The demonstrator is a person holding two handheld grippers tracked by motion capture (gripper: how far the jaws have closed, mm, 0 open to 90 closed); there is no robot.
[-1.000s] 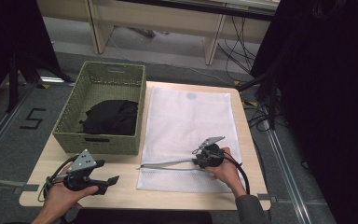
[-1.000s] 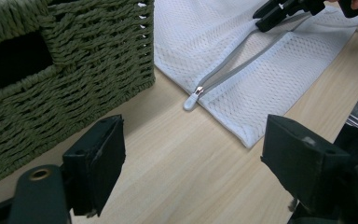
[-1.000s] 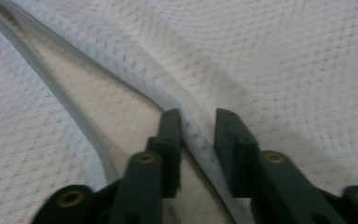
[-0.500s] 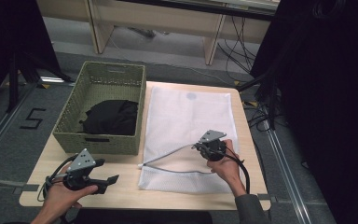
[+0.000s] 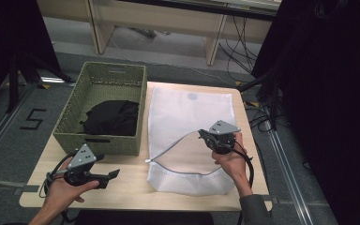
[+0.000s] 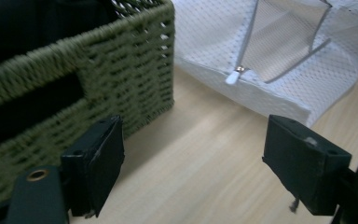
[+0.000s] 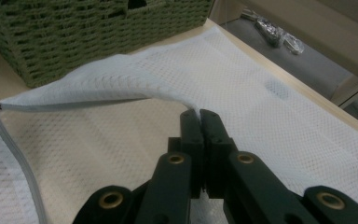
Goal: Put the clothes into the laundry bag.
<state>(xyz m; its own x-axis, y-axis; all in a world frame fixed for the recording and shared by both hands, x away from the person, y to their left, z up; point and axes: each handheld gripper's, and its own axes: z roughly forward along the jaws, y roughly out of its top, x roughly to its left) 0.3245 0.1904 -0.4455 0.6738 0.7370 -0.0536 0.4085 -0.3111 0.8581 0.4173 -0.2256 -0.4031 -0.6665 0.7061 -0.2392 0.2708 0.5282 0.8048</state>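
A white mesh laundry bag (image 5: 190, 117) lies flat on the wooden table (image 5: 122, 187), its zipper opening facing the near edge. My right gripper (image 5: 201, 135) is shut on the bag's upper edge (image 7: 168, 95) and holds it lifted, so the mouth gapes. The zipper pull (image 6: 233, 76) rests at the bag's left corner. My left gripper (image 5: 114, 174) stands open above the table's near left part, beside the basket corner, nothing between its pads (image 6: 98, 158). A green woven basket (image 5: 75, 119) holds a black garment (image 5: 110, 117).
The basket (image 6: 74, 79) stands at the table's left, close to the bag. Cables hang off the table's right side near a black curtain (image 5: 328, 93). A wooden bench (image 5: 168, 18) stands beyond the table's far edge.
My right gripper has risen and moved away from me with the bag's upper edge, pulling the mouth wider. The left gripper has stayed in place.
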